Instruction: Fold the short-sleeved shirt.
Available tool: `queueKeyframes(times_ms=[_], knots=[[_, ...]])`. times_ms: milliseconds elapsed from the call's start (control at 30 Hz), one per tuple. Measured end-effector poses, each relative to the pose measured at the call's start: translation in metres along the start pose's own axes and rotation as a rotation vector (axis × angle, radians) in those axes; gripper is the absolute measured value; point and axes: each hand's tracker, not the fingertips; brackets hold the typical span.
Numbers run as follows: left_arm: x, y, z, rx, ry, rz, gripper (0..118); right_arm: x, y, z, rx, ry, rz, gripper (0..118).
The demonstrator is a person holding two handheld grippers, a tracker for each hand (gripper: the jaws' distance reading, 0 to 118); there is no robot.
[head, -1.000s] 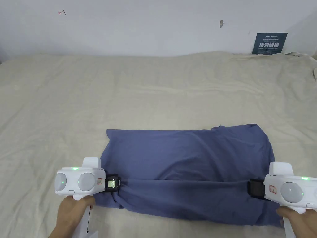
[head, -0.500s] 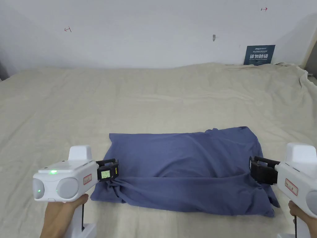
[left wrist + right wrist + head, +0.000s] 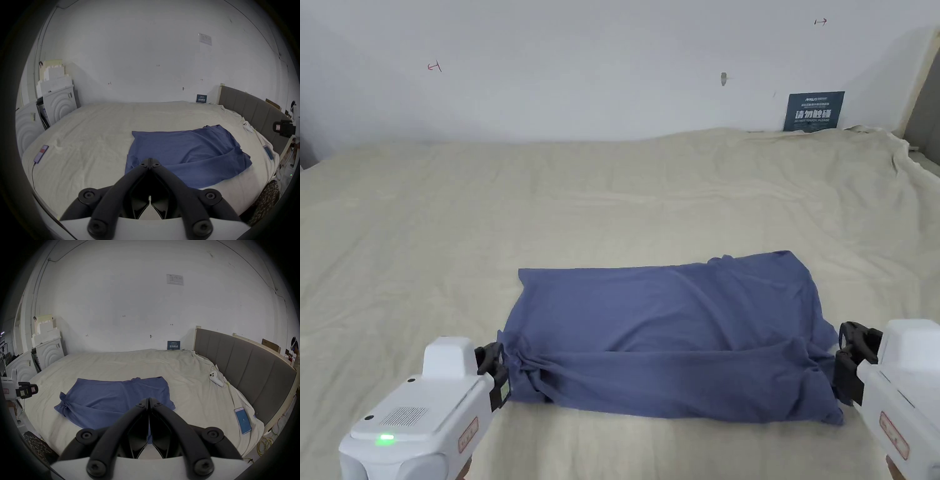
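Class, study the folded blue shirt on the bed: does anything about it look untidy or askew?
Yes. The shirt is bunched into a twisted knot of cloth at its left near corner, and its far right corner is rumpled, so the fold is not flat.

Beige-sheeted bed, white wall, grey, seemingly padded headboard.

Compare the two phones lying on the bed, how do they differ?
The phone near the headboard lies on the right side of the bed sheet, its screen lit blue. The phone on the far left side shows a purplish screen with a red band, and a cable runs from its near end. Both lie flat, face up, well apart from the blue shirt.
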Motion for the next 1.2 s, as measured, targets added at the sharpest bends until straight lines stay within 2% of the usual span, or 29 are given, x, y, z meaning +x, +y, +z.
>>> queueKeyframes(times_ms=[100,267,400,533,667,733,833,967,1000,1067,1133,1167,1200], knots=[[-0.005,-0.003,-0.005,-0.031,0.007,0.029,0,0.002,0.001,-0.004,-0.002,-0.008,0.021,0],[-0.017,0.005,-0.027,-0.118,0.02,0.072,0,0.008,0.005,-0.012,-0.006,-0.013,-0.003,0],[-0.029,0.009,-0.06,-0.255,0.022,0.09,1,0.007,0.006,-0.019,-0.017,-0.018,-0.011,0],[-0.042,0.004,-0.102,-0.364,0.035,0.113,21,0.009,0.004,-0.028,-0.041,-0.022,-0.014,0],[-0.052,-0.003,-0.139,-0.468,0.065,0.152,75,0.009,0.001,-0.036,-0.072,-0.028,-0.021,0],[-0.055,-0.008,-0.157,-0.511,0.097,0.133,79,0.018,-0.005,-0.044,-0.087,-0.031,-0.023,0],[-0.059,-0.016,-0.178,-0.566,0.123,0.104,79,0.022,-0.008,-0.053,-0.105,-0.039,-0.026,0],[-0.065,-0.026,-0.194,-0.629,0.138,0.138,76,0.021,-0.01,-0.058,-0.122,-0.045,-0.036,0],[-0.064,-0.028,-0.195,-0.648,0.131,0.142,68,0.021,-0.011,-0.059,-0.125,-0.047,-0.038,0],[-0.062,-0.033,-0.194,-0.667,0.076,0.146,33,0.022,-0.012,-0.062,-0.134,-0.051,-0.04,0],[-0.057,-0.034,-0.192,-0.655,0.087,0.113,26,0.023,-0.012,-0.063,-0.141,-0.052,-0.046,0],[-0.056,-0.033,-0.192,-0.654,0.07,0.084,13,0.024,-0.013,-0.064,-0.145,-0.054,-0.048,0],[-0.056,-0.034,-0.192,-0.657,0.047,0.08,6,0.025,-0.014,-0.065,-0.148,-0.057,-0.05,0]])
